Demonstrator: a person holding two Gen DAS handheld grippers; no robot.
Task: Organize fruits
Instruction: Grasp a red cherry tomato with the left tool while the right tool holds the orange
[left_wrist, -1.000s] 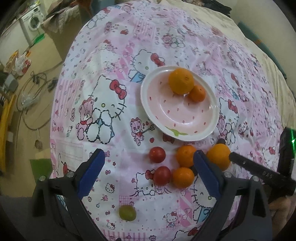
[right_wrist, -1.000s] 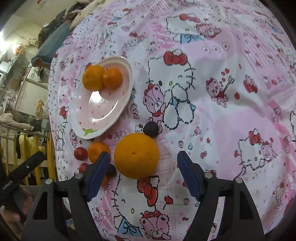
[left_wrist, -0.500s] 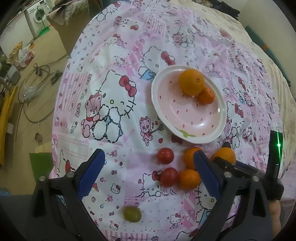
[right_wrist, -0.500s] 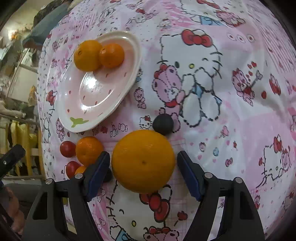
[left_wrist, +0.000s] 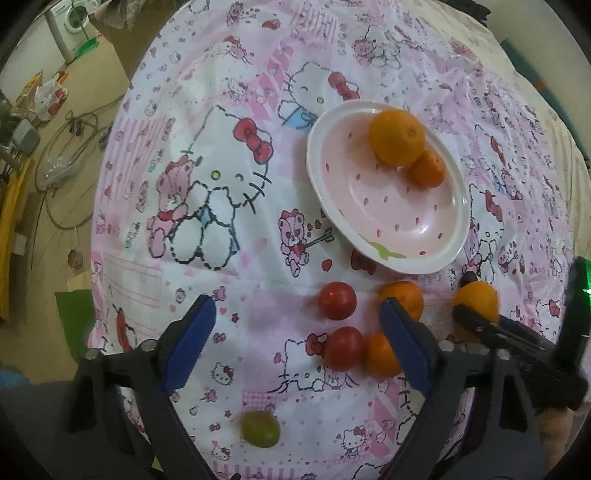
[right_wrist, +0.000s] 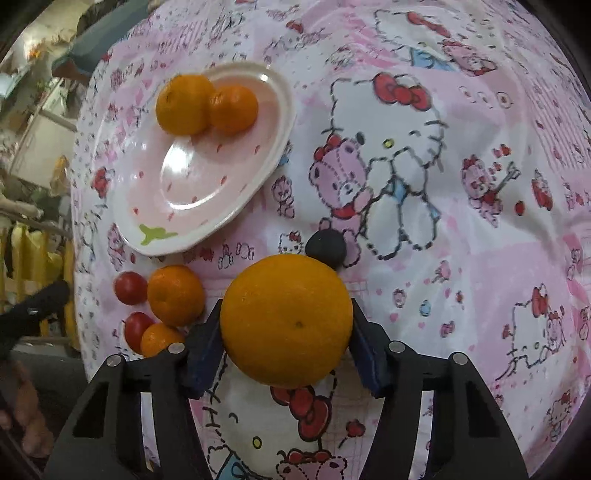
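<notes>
Squeezing the big orange (right_wrist: 286, 319) with my right gripper (right_wrist: 286, 339), jaws just closing onto it; I am lifting next toward the plate (right_wrist: 236, 214) at ten o'clock. My left gripper (left_wrist: 295, 343) is hanging wide, holding nothing.

Glossy glazed plate (left_wrist: 460, 206) on matt printed cotton cloth (left_wrist: 207, 122).

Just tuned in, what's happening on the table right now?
Fruit is being gathered onto the pink plate, which already holds two oranges. The right gripper has just been closing on the big orange, its fingers at both sides. The left gripper hangs open above the tomatoes and small oranges, holding nothing.
</notes>
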